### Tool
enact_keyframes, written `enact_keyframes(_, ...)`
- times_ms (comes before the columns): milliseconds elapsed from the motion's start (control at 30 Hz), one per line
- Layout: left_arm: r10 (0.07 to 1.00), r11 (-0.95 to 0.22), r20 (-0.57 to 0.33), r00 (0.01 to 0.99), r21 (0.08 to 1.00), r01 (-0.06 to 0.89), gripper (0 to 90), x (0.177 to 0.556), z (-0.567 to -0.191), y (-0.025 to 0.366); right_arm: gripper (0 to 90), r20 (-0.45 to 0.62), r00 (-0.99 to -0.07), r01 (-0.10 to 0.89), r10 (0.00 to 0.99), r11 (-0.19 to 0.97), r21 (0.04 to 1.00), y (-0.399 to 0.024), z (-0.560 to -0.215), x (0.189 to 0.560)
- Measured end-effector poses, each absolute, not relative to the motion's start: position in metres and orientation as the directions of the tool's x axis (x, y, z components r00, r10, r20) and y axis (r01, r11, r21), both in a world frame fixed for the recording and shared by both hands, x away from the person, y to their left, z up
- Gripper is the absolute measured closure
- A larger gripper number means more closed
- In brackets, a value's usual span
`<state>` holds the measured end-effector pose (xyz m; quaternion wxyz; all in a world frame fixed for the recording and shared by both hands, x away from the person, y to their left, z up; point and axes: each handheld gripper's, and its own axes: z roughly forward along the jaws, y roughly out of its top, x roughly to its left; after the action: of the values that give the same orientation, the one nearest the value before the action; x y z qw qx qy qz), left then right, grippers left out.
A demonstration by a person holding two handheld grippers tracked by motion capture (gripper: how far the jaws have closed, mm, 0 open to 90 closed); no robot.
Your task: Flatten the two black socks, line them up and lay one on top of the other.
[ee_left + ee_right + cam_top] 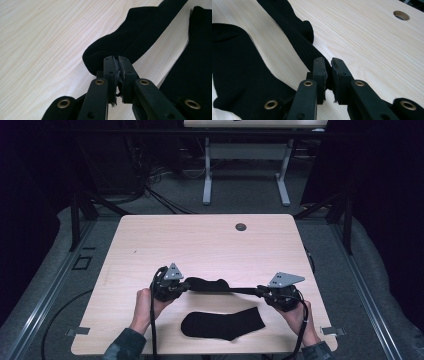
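Note:
A black sock (220,286) is stretched just above the table between both grippers. My left gripper (184,286) is shut on its toe end; the left gripper view shows the held sock (135,37) pinched at the tips of my left gripper (117,60). My right gripper (260,291) is shut on the cuff end, and the right gripper view has that sock (294,32) running away from my right gripper (327,62). A second black sock (222,324) lies flat near the front edge, seen as the flat sock (192,65) and the flat sock (237,72).
The light wooden table (200,240) has a round cable hole (241,227) near its far edge, also the hole (401,15). Another desk's legs (207,175) stand beyond. Dark cables trail from both grippers over the front edge.

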<state>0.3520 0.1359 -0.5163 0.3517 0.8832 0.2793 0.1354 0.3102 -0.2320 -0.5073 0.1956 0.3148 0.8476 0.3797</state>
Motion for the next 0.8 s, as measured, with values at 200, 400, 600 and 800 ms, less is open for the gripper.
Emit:
enact_keyframes(200, 0.589, -0.597, 0.042, 0.807, 0.695, 0.4, 85.7, 0.346, -0.519, 0.137, 82.1, -0.096, -0.731, 0.38, 0.676, 0.52, 0.765, -0.23, -0.506, 0.306)
enact_keyframes(400, 0.584, -0.591, 0.013, 0.812, 0.692, 0.414, 85.4, 0.334, -0.519, 0.138, 82.0, -0.086, -0.744, 0.376, 0.663, 0.521, 0.766, -0.231, -0.504, 0.298)
enact_keyframes(600, 0.551, -0.576, -0.113, 0.827, 0.666, 0.474, 84.3, 0.318, -0.51, 0.143, 82.3, -0.019, -0.773, 0.393, 0.634, 0.502, 0.771, -0.236, -0.493, 0.273)
enact_keyframes(800, 0.661, -0.523, -0.141, 0.737, 0.618, 0.587, 68.4, 0.372, -0.516, 0.144, 72.9, 0.039, -0.717, 0.504, 0.696, 0.479, 0.718, -0.235, -0.498, 0.326)
